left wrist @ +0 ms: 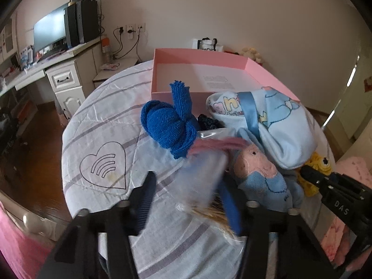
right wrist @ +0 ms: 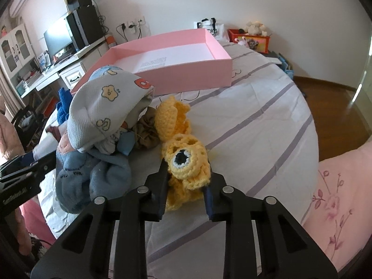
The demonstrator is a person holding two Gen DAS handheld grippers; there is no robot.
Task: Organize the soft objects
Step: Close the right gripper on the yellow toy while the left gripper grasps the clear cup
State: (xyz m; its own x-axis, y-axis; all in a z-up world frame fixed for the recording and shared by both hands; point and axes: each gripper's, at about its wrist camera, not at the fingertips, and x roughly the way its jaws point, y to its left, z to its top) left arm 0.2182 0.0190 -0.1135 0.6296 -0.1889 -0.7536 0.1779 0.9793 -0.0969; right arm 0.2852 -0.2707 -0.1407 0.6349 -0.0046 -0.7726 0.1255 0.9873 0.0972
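Observation:
A pile of soft things lies on the striped bedsheet (left wrist: 109,121) in front of an open pink box (left wrist: 200,58): a rolled blue knit cloth (left wrist: 169,127), a light blue baby garment (left wrist: 279,125), a pink and blue plush (left wrist: 258,174) and a yellow crochet toy (right wrist: 183,158). My right gripper (right wrist: 186,176) is shut on the yellow crochet toy, which rests on the sheet. My left gripper (left wrist: 188,200) is open, with a blurred clear-wrapped bundle with a pink top (left wrist: 204,169) between its fingers.
A brown scrunchie (right wrist: 145,131) lies by the yellow toy. The pink box (right wrist: 176,62) holds only a printed white sheet. A desk with a monitor (left wrist: 50,31) stands at the far left. A pink floral quilt (right wrist: 341,200) lies at the right.

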